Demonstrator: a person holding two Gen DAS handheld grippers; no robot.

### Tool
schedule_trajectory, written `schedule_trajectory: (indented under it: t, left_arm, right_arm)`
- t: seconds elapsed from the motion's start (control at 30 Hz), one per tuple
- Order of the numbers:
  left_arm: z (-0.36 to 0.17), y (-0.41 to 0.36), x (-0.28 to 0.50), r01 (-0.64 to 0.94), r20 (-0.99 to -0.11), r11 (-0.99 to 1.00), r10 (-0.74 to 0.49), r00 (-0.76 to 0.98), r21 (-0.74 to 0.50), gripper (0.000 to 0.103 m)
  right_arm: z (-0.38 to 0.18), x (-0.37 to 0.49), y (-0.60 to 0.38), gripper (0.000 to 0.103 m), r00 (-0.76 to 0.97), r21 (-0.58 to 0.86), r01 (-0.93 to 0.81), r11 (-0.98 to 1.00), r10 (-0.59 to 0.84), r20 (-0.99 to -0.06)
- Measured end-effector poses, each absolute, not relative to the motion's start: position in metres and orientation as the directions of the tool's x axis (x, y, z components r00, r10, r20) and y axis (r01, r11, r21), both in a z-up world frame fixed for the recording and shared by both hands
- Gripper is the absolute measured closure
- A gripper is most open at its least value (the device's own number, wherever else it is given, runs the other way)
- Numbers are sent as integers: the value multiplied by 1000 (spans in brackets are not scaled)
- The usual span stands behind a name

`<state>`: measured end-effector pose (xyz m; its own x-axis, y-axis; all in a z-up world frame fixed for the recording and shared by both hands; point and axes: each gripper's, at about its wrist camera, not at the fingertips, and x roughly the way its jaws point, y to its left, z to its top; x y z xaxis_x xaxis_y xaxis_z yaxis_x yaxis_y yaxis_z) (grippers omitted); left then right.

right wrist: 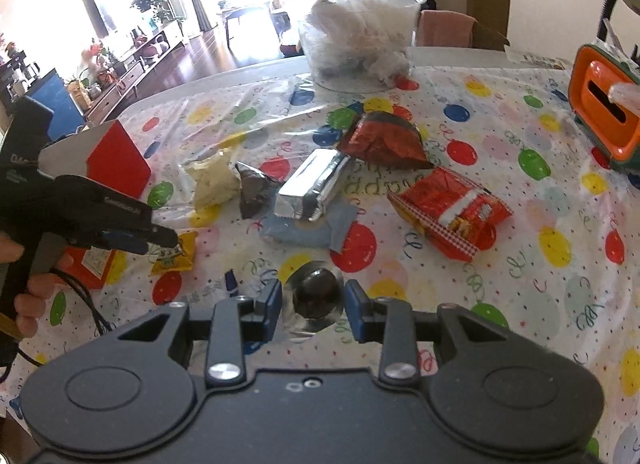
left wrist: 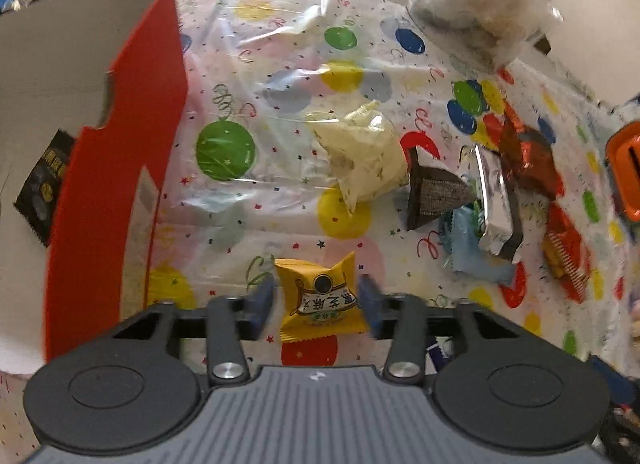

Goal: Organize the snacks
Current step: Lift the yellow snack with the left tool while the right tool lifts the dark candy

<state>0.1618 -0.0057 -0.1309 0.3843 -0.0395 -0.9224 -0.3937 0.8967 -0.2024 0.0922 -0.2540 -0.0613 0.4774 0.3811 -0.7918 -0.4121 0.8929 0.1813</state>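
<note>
Your table wears a white cloth printed with coloured balloons, under clear plastic; behind it a bright living room with a long cabinet. A red box stands at the left. Your left gripper straddles a yellow snack packet lying flat on the cloth, its pads just clear of the wrapper's sides. Your right gripper is clamped on a dark round sweet in clear wrapping. Silver, red and cream packets lie heaped mid-table.

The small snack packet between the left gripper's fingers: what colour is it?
Yellow, clearest in the left wrist view.
</note>
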Motion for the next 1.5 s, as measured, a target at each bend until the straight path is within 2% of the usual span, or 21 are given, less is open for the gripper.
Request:
schedule_trajectory:
  t: [0.2, 0.27, 0.33, 0.63, 1.1, 1.5]
  left_arm:
    - [-147, -22, 172, -414, -937, 899, 12, 349, -143, 47]
    - [-148, -25, 173, -416, -938, 900, 26, 346, -128, 56]
    - [-147, -28, 174, -411, -937, 904, 39, 347, -115, 60]
    - [-140, -24, 166, -416, -924, 898, 26, 381, -146, 68]
    - [-66, 1, 112, -371, -868, 900, -17, 496, -230, 68]
    - [-12, 47, 57, -347, -816, 910, 18, 578, -226, 68]
  right_arm:
    - [-67, 93, -269, 70, 468, 176, -402, 898, 367, -804]
    - [-67, 94, -272, 70, 467, 175, -403, 898, 367, -805]
    - [-67, 96, -275, 70, 466, 174, -407, 897, 367, -805]
    - [-68, 101, -276, 70, 456, 172, -432, 885, 379, -805]
    - [-38, 94, -225, 70, 465, 177, -515, 838, 447, -764]
    - [-1, 77, -141, 70, 437, 199, -625, 755, 550, -711]
